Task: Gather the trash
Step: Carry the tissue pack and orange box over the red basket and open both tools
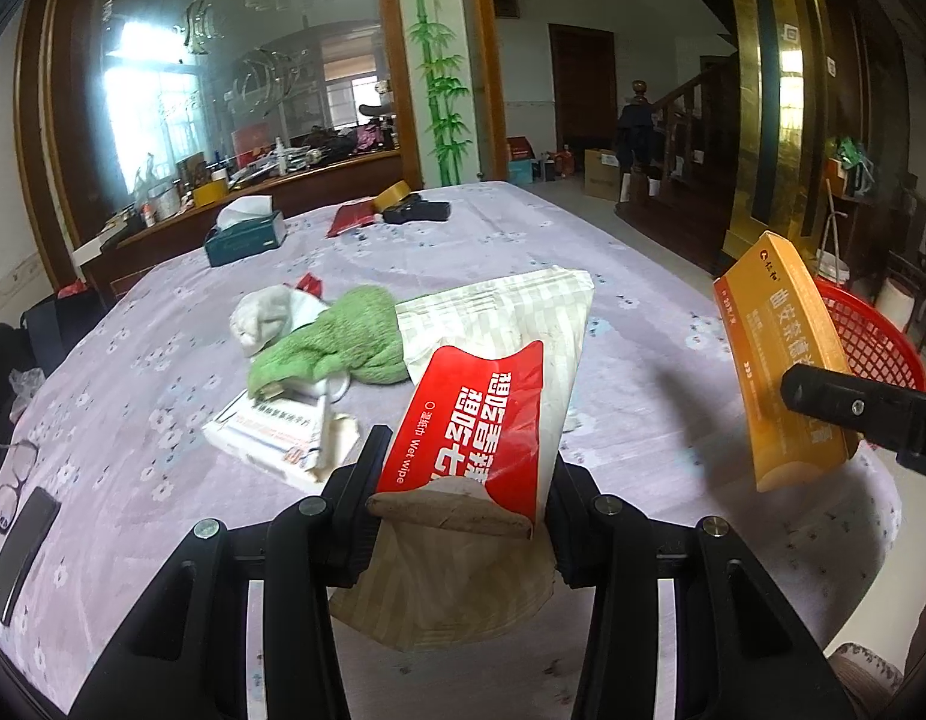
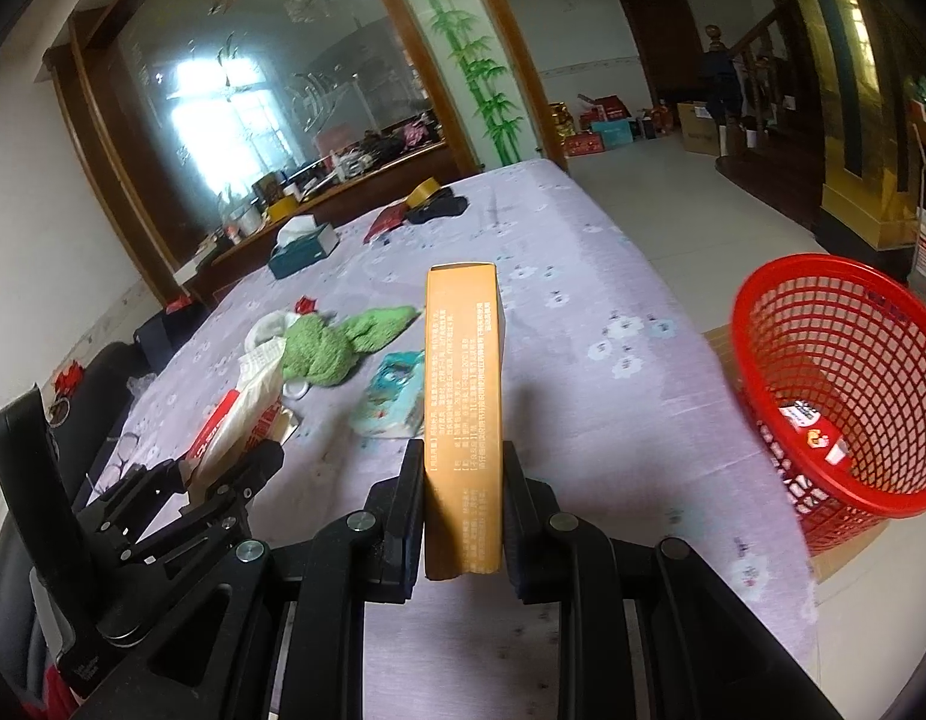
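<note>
My left gripper (image 1: 463, 474) is shut on a red and striped wet-wipe packet (image 1: 493, 372), held up over the lilac flowered tablecloth (image 1: 613, 312). The same packet (image 2: 247, 408) shows in the right wrist view, in the left gripper (image 2: 229, 462) at the lower left. My right gripper (image 2: 463, 480) is shut on a tall orange box (image 2: 463, 384), held on edge above the table. From the left wrist, that orange box (image 1: 775, 360) and the right gripper (image 1: 799, 390) appear at the right. A red mesh basket (image 2: 841, 384) stands off the table's right edge with a small wrapper (image 2: 814, 432) inside.
On the cloth lie a green towel (image 1: 337, 336), a grey-white rag (image 1: 265, 312), a white booklet (image 1: 271, 432), a teal wrapper (image 2: 391, 396), a teal tissue box (image 1: 244, 237), a tape roll (image 1: 391, 192), glasses (image 1: 10, 480) and a phone (image 1: 22, 552). Boxes stand on the far floor.
</note>
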`<state>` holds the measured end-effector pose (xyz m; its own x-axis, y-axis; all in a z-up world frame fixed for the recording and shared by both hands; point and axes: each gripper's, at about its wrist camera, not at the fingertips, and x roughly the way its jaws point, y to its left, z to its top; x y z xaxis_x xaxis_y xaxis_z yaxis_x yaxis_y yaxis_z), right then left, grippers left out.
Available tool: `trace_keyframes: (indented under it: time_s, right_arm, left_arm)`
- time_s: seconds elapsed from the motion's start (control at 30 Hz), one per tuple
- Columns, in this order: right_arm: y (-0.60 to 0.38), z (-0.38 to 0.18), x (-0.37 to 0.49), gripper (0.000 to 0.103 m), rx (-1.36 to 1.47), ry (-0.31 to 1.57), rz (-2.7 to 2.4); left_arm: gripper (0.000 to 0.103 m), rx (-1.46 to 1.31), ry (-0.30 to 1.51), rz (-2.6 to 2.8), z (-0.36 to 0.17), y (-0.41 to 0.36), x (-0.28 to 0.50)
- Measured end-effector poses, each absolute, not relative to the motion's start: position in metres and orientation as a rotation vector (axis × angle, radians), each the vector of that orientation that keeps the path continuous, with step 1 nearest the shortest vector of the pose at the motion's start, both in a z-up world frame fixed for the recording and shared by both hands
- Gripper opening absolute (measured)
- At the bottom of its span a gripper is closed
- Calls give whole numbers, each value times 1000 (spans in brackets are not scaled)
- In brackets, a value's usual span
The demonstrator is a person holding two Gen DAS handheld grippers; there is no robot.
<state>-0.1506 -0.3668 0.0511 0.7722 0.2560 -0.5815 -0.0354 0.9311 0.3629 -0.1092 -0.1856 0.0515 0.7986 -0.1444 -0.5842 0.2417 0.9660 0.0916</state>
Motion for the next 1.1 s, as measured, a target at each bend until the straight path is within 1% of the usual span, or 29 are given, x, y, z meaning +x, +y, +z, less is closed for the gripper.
trace_keyframes:
  time_s: [0.27, 0.43, 0.6, 0.87, 0.9, 0.97, 1.0, 1.03, 1.1]
  right_arm:
    - [-409, 59, -159, 24, 401, 631, 97]
    - [-450, 66, -166, 24, 450, 595, 12]
    - [-499, 74, -175, 24, 495, 556, -101]
    - [-565, 59, -168, 25, 567, 611, -215]
    - [-570, 57, -167, 26, 570, 617, -221]
    - [-584, 51, -166, 26, 572, 634, -243]
    - [-588, 49, -166, 30, 574, 642, -244]
    - [-593, 48, -169, 37, 582, 645, -252]
    - [-600, 46, -176, 42, 603, 642, -273]
  left_arm:
    - [44, 179, 632, -287, 58, -218, -101]
    - [44, 170, 646, -378, 74, -248, -96]
    - [44, 150, 666, -521, 89, -293, -91]
    - [44, 98, 769, -738, 86, -389, -69]
    - [44, 91, 782, -760, 83, -405, -64]
    - [49, 97, 815, -793, 76, -425, -59]
    - [56, 95, 834, -801, 72, -433, -56]
    - [59, 85, 849, -800, 69, -436, -54]
    - [60, 64, 854, -808, 68, -435, -55]
